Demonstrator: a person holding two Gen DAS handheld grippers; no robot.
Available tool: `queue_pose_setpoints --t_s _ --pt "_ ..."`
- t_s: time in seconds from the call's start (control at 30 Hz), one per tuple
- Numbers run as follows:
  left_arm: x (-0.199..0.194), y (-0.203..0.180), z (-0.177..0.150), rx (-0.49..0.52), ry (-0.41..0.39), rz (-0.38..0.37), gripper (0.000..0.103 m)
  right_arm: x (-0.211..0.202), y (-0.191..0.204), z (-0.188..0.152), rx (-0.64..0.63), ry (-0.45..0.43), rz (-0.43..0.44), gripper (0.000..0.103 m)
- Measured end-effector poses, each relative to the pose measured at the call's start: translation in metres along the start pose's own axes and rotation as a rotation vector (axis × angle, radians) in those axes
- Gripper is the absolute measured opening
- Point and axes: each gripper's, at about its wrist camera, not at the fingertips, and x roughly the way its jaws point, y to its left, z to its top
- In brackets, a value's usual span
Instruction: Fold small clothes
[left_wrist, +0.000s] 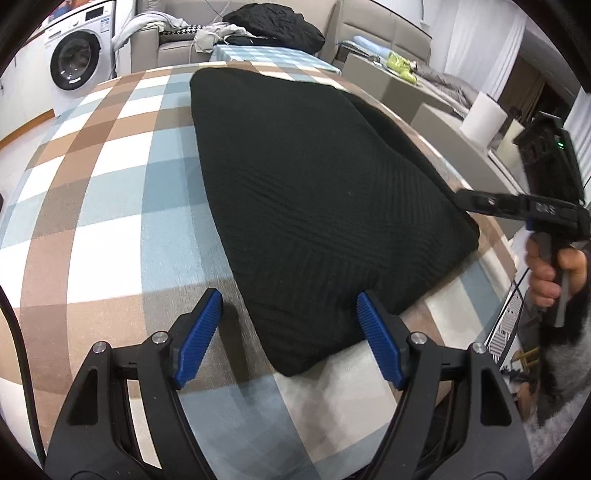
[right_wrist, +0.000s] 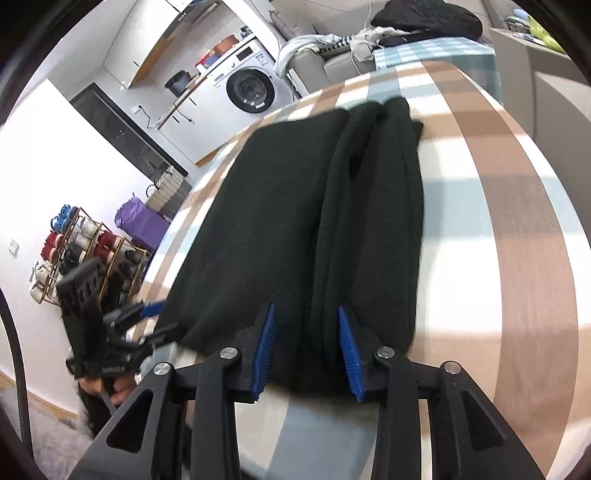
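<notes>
On the checked table (left_wrist: 92, 206), our black folded cloth (left_wrist: 314, 206) lies flat, reaching the near edge. We hold our left gripper (left_wrist: 288, 332) wide open over its near corner, and our right gripper (right_wrist: 306, 347) open over its thick folded side. Behind the far edge sit a sofa (left_wrist: 170, 48) and a washing machine (left_wrist: 75, 62).

Even, soft indoor light fills both my views, bright on the white walls. My left tongs (left_wrist: 288, 332) cast faint shadows on the checked desk (left_wrist: 110, 192). The black garment (left_wrist: 314, 192) swallows detail. My right view is smeared with motion blur. Fisheye bending curves the desk edges; corners vignette black.
</notes>
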Motion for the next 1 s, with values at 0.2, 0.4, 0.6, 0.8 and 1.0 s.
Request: queue_pose_setpoints --t_s 0.2,0.4,0.6,0.8,1.0 --pt "0.002 0.011 0.018 -0.045 -0.036 0.023 0.073 0.049 -0.016 0.055 0.030 0.015 0.015 0.041" --pt "0.002 0.025 0.037 -0.101 -0.070 0.020 0.073 0.079 -0.017 0.091 0.030 0.044 -0.010 0.013" --pt "-0.001 0.030 0.046 -0.106 -0.095 0.012 0.073 0.027 0.005 0.097 -0.064 -0.109 -0.066 0.010" --pt "0.021 0.025 0.044 -0.089 -0.045 0.023 0.073 0.047 -0.036 0.087 0.033 -0.022 -0.134 0.021" --pt "0.028 0.024 0.039 -0.087 -0.034 0.018 0.073 0.025 -0.057 0.072 0.139 -0.082 -0.085 0.022"
